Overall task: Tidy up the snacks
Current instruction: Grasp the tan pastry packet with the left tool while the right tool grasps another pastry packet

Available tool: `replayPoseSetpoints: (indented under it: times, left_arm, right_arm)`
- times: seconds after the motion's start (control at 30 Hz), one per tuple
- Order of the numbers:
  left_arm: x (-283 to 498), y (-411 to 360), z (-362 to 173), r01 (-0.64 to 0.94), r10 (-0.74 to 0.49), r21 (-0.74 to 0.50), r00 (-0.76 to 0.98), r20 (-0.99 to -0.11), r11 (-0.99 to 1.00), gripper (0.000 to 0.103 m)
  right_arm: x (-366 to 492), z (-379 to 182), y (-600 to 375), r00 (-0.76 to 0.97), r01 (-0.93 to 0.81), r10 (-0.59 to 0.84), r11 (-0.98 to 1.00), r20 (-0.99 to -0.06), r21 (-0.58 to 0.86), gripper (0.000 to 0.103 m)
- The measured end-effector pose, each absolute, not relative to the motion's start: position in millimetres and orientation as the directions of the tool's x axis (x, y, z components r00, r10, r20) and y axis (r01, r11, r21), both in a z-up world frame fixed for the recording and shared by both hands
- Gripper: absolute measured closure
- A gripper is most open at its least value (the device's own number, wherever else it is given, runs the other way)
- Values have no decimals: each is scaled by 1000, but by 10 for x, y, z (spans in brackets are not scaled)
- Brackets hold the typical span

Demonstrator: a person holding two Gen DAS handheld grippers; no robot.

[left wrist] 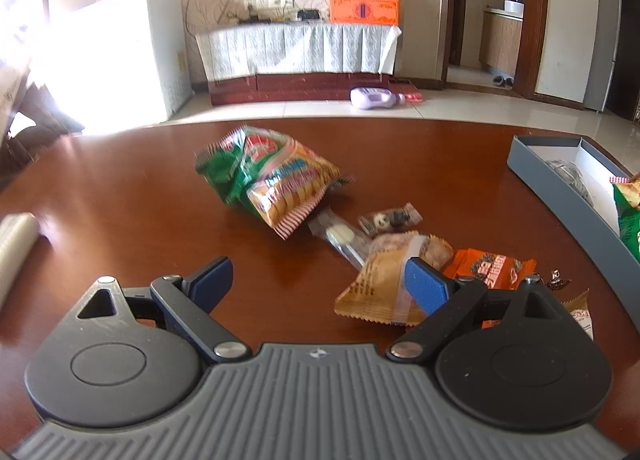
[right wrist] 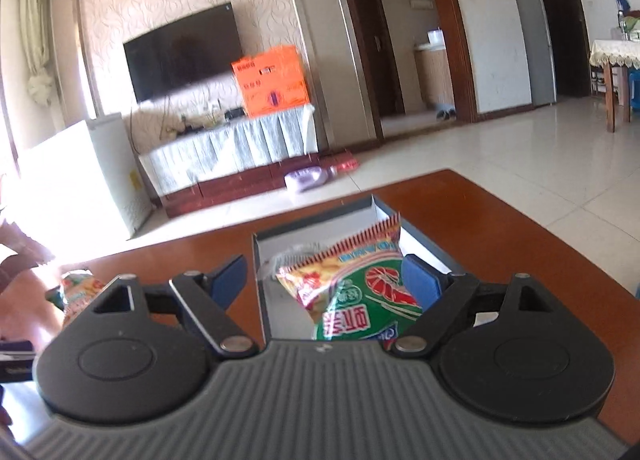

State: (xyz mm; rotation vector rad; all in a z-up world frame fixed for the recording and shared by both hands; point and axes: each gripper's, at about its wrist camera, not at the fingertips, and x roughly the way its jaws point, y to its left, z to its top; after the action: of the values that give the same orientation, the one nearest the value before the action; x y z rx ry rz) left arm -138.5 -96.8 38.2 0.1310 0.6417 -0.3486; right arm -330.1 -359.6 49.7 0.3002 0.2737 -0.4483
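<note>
In the left wrist view, my left gripper (left wrist: 320,282) hangs open over the brown table (left wrist: 120,196), with nothing between its fingers. Ahead of it lies a large green and yellow chips bag (left wrist: 272,176). Closer and to the right are small packets: a clear one (left wrist: 340,238), a panda one (left wrist: 390,218), a tan one (left wrist: 380,288) beside the right finger, and an orange one (left wrist: 492,268). In the right wrist view, my right gripper (right wrist: 324,278) stands open over a grey box (right wrist: 260,260). A green and red shrimp chips bag (right wrist: 360,288) rests in the box between the jaws, near the right finger only.
The grey box (left wrist: 560,188) sits at the table's right edge in the left wrist view. A white roll (left wrist: 16,244) lies at the left edge. Another chips bag (right wrist: 76,292) shows left of the right gripper. Beyond the table are tiled floor and a TV cabinet (left wrist: 300,48).
</note>
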Motion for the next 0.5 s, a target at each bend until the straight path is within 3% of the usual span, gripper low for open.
replayPoseSetpoints:
  times: [0.5]
  left_arm:
    - [-1177,-1351,219,466,-368,-10,687,-626,885,9]
  right_arm:
    - [-3203,526,-3274,891,361,-307,926,-336,112,17]
